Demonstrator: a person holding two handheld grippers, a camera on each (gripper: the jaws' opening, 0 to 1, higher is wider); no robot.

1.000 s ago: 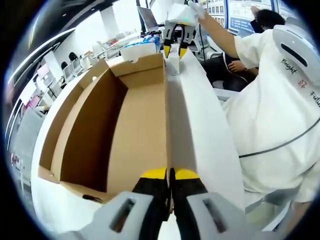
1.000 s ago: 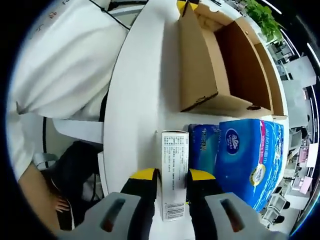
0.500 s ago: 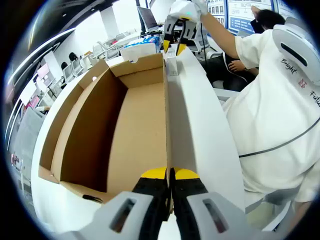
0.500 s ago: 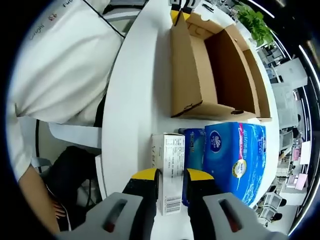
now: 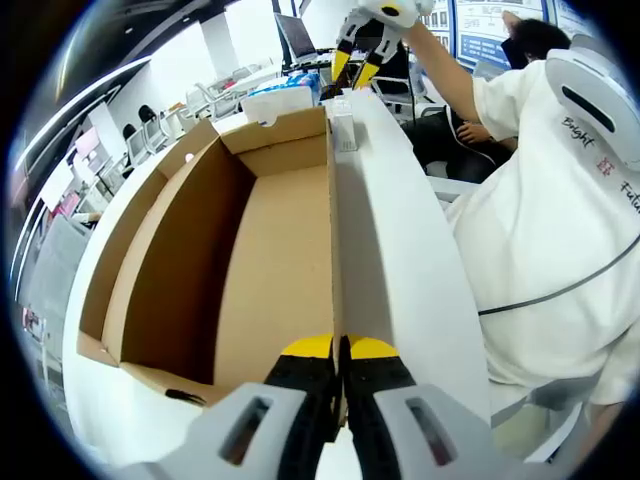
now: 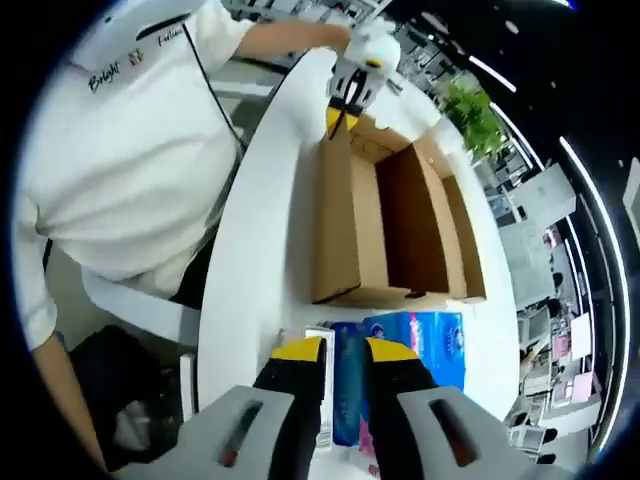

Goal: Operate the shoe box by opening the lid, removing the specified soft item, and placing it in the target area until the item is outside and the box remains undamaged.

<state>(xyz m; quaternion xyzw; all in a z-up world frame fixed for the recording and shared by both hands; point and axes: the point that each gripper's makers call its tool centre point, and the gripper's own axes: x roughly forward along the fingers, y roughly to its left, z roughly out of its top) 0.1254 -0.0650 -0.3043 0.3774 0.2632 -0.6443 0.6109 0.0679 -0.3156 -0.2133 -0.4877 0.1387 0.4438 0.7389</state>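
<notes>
Releasing complete: right claw lifted clear of the small white carton

Comparing the current views with those of a second ago, the right claw has let go of the small white printed carton and risen away from it. Earlier its yellow-tipped jaws straddled that carton; now they stand apart with nothing between them, high above the white table. From the left claw's camera, the right claw hangs above the carton, no longer touching it.

The carton stands on the table just beside the far end of the open brown cardboard shoe box, next to the blue tissue packs. The right claw's camera catches it as a white sliver by its left jaw.

The left claw remains pinched shut on the box's near side wall, steadying it. The box interior appears bare, walls intact.

Judgement: the item is out and set down; the placing step looks finished, with only the left claw's release outstanding.
</notes>
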